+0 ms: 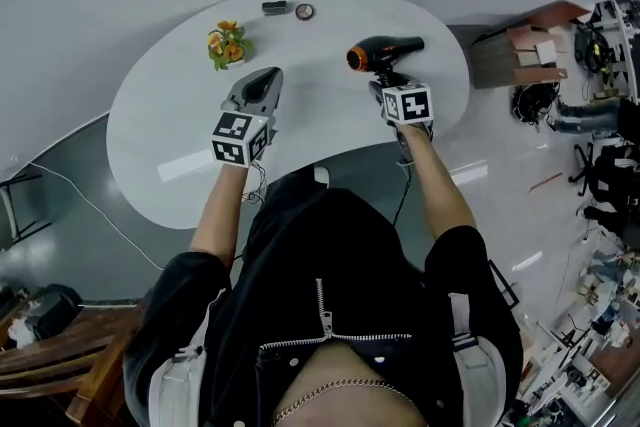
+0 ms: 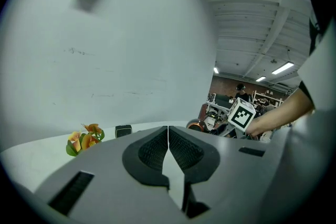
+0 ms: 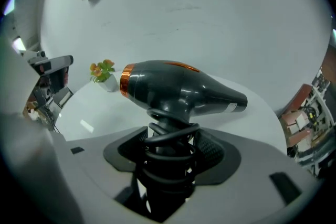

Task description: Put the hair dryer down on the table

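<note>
A dark grey hair dryer [image 1: 383, 53] [image 3: 178, 89] with an orange ring at its back end is held above the white oval table [image 1: 170, 130]. Its cord is wound round the handle. My right gripper [image 1: 392, 85] [image 3: 170, 152] is shut on that cord-wrapped handle, with the barrel lying crosswise above the jaws. My left gripper [image 1: 262, 87] [image 2: 168, 144] hovers over the table's middle left, shut with nothing between its pads. The hair dryer [image 2: 195, 124] shows only partly in the left gripper view, behind the right gripper's marker cube.
A small pot of orange flowers [image 1: 227, 43] [image 2: 84, 139] [image 3: 103, 72] stands at the table's far left. A small dark box [image 1: 274, 8] [image 2: 124, 131] and a round object [image 1: 304, 11] lie at the far edge. Cluttered shelves and boxes [image 1: 540, 50] are on the floor to the right.
</note>
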